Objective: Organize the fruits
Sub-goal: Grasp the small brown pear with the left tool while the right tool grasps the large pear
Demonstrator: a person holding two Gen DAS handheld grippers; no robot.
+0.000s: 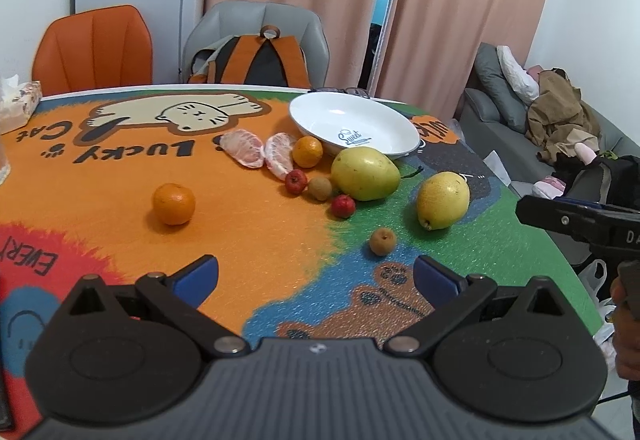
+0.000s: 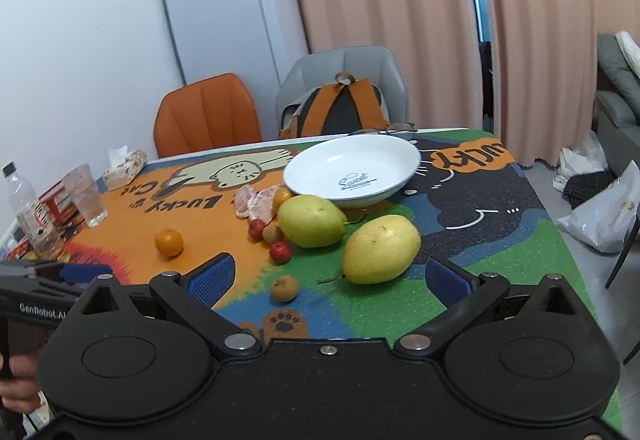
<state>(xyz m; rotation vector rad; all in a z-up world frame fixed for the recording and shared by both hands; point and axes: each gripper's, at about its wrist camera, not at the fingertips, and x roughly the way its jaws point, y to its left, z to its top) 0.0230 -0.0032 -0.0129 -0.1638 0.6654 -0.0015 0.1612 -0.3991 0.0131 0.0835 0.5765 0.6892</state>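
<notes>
A white bowl (image 1: pixel 354 121) (image 2: pixel 352 167) stands empty at the far side of the cartoon-print table. Before it lie two yellow-green pears (image 1: pixel 365 173) (image 1: pixel 443 199) (image 2: pixel 311 220) (image 2: pixel 381 248), two oranges (image 1: pixel 174 203) (image 1: pixel 307 151) (image 2: pixel 169 242), peeled citrus segments (image 1: pixel 256 149) (image 2: pixel 254 201), two small red fruits (image 1: pixel 343 206) (image 2: pixel 280 251), a brown kiwi-like fruit (image 1: pixel 320 187) and a small brown fruit (image 1: pixel 383 241) (image 2: pixel 284 288). My left gripper (image 1: pixel 316 276) is open above the near table, empty. My right gripper (image 2: pixel 330 280) is open too, just short of the nearer pear.
An orange chair (image 1: pixel 94 47) and a grey chair with a backpack (image 1: pixel 260 59) stand behind the table. A tissue box (image 2: pixel 124 165), a glass (image 2: pixel 86 195) and a plastic bottle (image 2: pixel 24 207) sit at the left edge. A grey sofa (image 1: pixel 520 107) is on the right.
</notes>
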